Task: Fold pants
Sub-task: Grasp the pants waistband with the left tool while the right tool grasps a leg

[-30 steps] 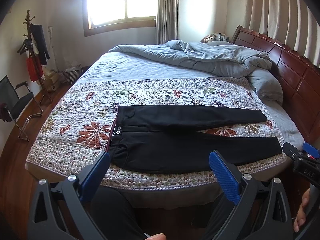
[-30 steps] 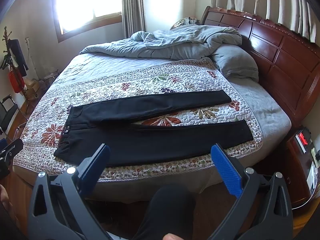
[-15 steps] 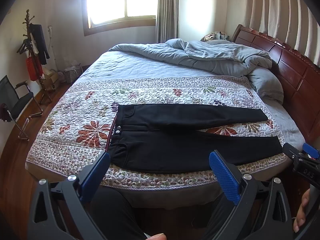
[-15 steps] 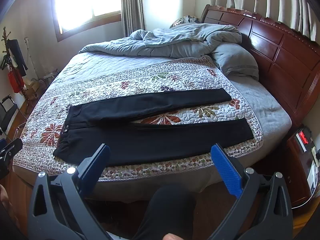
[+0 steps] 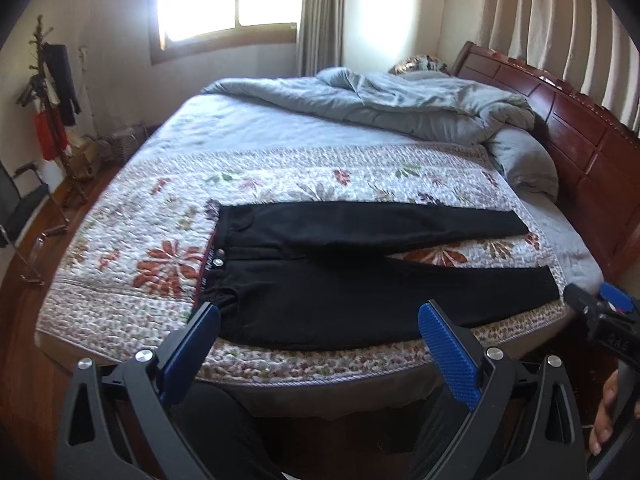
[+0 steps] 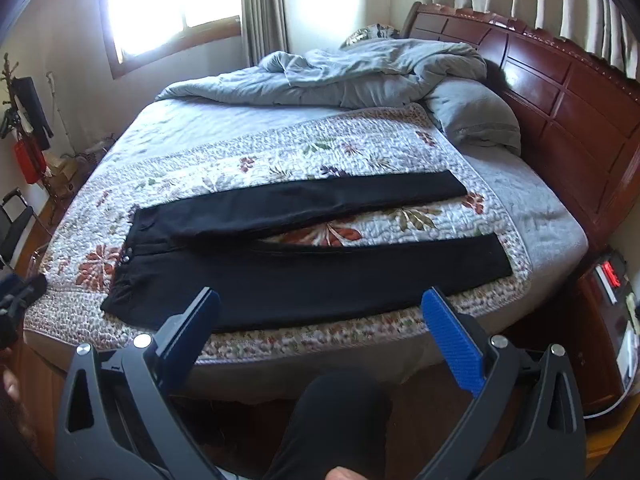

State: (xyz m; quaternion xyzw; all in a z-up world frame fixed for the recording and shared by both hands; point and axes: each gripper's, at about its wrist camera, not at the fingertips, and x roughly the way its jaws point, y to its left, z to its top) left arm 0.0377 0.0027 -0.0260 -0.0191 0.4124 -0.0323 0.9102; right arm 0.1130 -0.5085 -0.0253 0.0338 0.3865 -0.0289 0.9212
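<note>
Pants [image 5: 360,280] — one black pair, two legs spread on quilt [image 5: 120,248] — both grippers [image 5: 318,350] [image 6: 320,332] wide, empty.

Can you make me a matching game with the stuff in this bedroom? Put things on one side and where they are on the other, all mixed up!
Things:
1. black pants
2. grey duvet
3. headboard
4. left claw

Places or states:
A. bunched up at the far side of the bed
B. spread flat on the flowery quilt, legs apart
C. dark red wood, at the right end of the bed
D. open, holding nothing

Pairs: 1-B, 2-A, 3-C, 4-D
</note>
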